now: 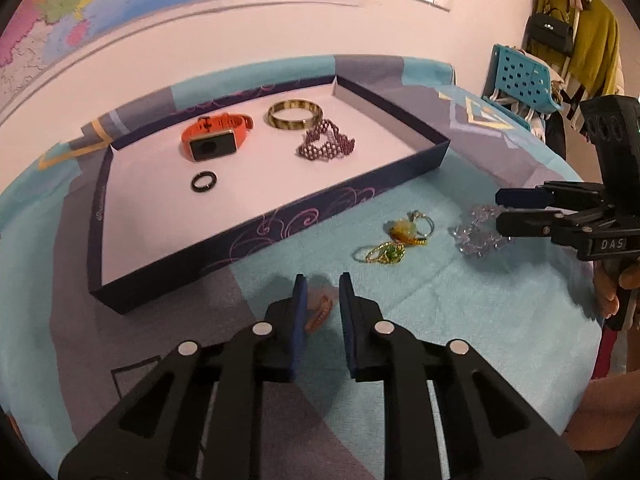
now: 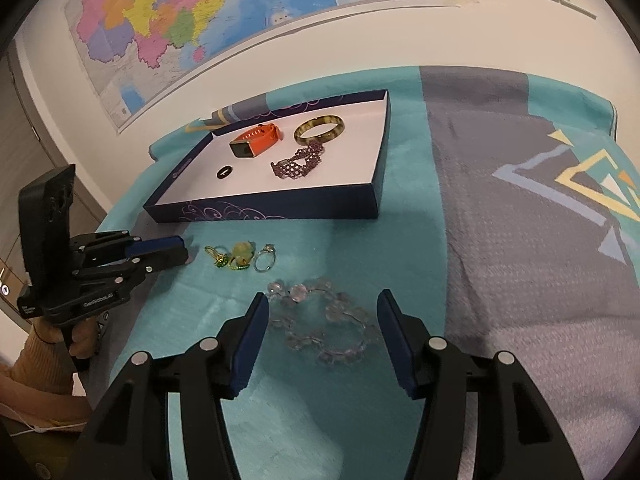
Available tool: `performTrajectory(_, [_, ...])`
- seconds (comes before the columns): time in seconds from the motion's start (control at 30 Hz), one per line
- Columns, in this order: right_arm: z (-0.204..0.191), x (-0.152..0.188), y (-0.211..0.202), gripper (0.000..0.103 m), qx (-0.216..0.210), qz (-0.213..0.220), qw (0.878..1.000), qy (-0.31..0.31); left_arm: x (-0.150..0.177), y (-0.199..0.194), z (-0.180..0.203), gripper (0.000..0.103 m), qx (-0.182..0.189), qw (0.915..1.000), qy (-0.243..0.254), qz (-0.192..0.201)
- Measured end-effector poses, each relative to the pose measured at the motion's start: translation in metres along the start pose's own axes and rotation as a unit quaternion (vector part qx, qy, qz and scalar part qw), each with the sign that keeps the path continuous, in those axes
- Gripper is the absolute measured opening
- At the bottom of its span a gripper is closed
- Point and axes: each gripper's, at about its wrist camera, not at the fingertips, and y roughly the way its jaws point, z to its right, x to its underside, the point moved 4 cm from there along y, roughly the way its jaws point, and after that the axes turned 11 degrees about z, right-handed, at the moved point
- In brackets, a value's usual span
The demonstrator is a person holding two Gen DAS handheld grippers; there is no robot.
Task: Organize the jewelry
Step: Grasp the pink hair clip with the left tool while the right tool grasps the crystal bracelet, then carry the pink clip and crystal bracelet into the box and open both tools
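My left gripper (image 1: 323, 280) rests low on the teal cloth with its jaws narrow, shut on a small copper-coloured ring (image 1: 319, 313). My right gripper (image 2: 323, 300) is open and straddles a clear crystal bead bracelet (image 2: 324, 328) lying on the cloth, pads apart from it. Between the two grippers lie a gold ring with a green stone (image 1: 382, 254), a yellow pendant (image 1: 402, 230) and a silver ring (image 1: 424, 222). Behind them a navy tray (image 1: 320, 216) holds an orange smartwatch (image 1: 212, 136), a horn-patterned bangle (image 1: 295, 114), a purple beaded bracelet (image 1: 326, 142) and a black ring (image 1: 204, 181).
A teal and grey patterned cloth (image 2: 500, 240) covers the table, which ends at a wall with maps (image 2: 168, 12). A blue plastic chair (image 1: 524, 76) and hanging bags and clothes stand past the table's right end. A hand (image 2: 80, 340) holds the left gripper's handle.
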Motion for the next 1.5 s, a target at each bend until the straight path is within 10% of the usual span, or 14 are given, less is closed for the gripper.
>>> performTrajectory(0.43, [-0.001, 0.009, -0.005, 0.061, 0.018, -0.008, 0.999, -0.025, 0.011, -0.003, -0.001, 0.021, 0.001, 0.9998, -0.009, -0.015])
performTrajectory(0.73, [-0.017, 0.013, 0.001, 0.065, 0.03, -0.014, 0.997, -0.063, 0.012, -0.006, -0.005, 0.005, -0.011, 0.9996, -0.015, -0.022])
performTrajectory(1.23, [-0.019, 0.012, 0.004, 0.015, 0.056, -0.018, 0.994, -0.093, 0.014, -0.008, -0.005, 0.005, -0.005, 0.9992, -0.036, -0.014])
performTrajectory(1.5, [-0.021, 0.003, -0.004, 0.008, 0.015, -0.002, 0.999, -0.052, 0.013, -0.01, -0.006, 0.005, -0.003, 0.9991, -0.041, -0.011])
